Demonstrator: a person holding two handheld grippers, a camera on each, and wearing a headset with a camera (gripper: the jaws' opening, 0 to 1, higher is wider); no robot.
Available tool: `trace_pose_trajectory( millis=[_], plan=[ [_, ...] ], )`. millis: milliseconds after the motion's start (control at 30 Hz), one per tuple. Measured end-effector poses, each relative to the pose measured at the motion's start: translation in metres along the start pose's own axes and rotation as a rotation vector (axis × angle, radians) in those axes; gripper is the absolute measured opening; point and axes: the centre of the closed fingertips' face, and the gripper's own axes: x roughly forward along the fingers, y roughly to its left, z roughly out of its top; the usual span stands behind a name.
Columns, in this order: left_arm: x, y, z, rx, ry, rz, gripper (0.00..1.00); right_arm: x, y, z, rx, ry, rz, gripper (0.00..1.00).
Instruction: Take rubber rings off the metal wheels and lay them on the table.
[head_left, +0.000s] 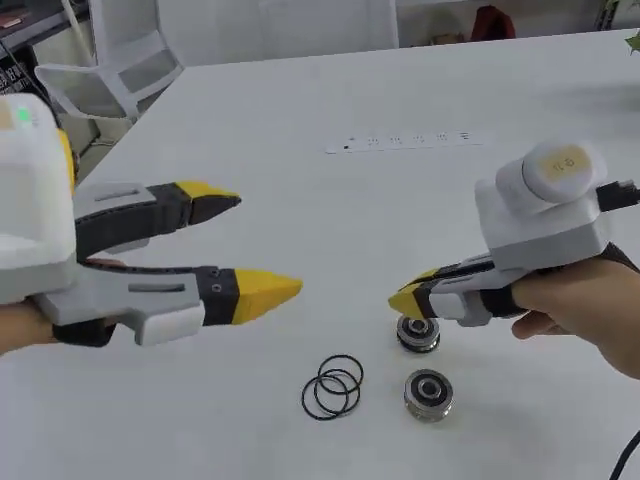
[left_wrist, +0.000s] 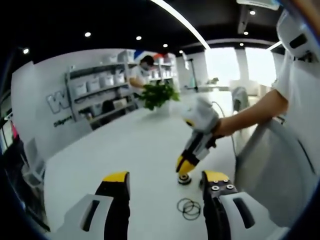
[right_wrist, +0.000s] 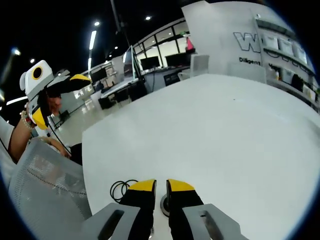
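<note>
Several rubber rings (head_left: 332, 386) already lie on the table (head_left: 300, 200) beside one metal wheel (head_left: 428, 392) as we hold our left gripper (head_left: 266, 245) open and our right gripper (head_left: 402, 297), jaws nearly shut, just above the second wheel (head_left: 418, 333).

Tabletop (head_left: 300, 200) open mid-field; rings (head_left: 333, 386), wheels (head_left: 428, 392) cluster near front edge; white strip (head_left: 405, 142) beyond.

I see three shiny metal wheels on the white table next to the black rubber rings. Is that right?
Not quite: there are two round silver metal wheels, not three. The head view shows that one just below the right gripper and the other closer to the person, both on the white table next to the thin black rubber rings.
</note>
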Motion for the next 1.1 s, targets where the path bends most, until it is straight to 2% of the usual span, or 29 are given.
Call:
trace_pose_trajectory(
  millis=[100, 233, 300, 433, 667, 967, 1033, 1100],
  plan=[
    [0.017, -0.002, 0.007, 0.038, -0.013, -0.039, 0.58, -0.003, -0.007, -0.004, 0.034, 0.003, -0.005, 0.06],
    [0.038, -0.004, 0.004, 0.027, 0.008, -0.077, 0.55, -0.004, -0.016, -0.012, 0.052, 0.02, -0.03, 0.06],
    [0.047, -0.007, 0.004, 0.031, 0.0, -0.093, 0.55, -0.005, -0.018, -0.013, 0.07, 0.016, -0.033, 0.06],
    [0.074, -0.017, -0.001, 0.012, 0.006, -0.151, 0.48, -0.008, -0.027, -0.017, 0.113, 0.013, -0.043, 0.07],
    [0.105, -0.027, -0.014, -0.001, 0.042, -0.206, 0.46, -0.012, -0.032, -0.024, 0.15, 0.021, -0.035, 0.07],
    [0.137, -0.018, -0.028, -0.054, 0.064, -0.189, 0.43, -0.015, -0.035, -0.029, 0.13, 0.037, -0.03, 0.07],
    [0.143, -0.017, -0.04, -0.057, 0.09, -0.178, 0.41, -0.016, -0.035, -0.03, 0.127, 0.04, -0.021, 0.07],
    [0.144, -0.019, -0.049, -0.061, 0.099, -0.174, 0.39, -0.015, -0.034, -0.034, 0.127, 0.057, -0.013, 0.07]
  ],
)
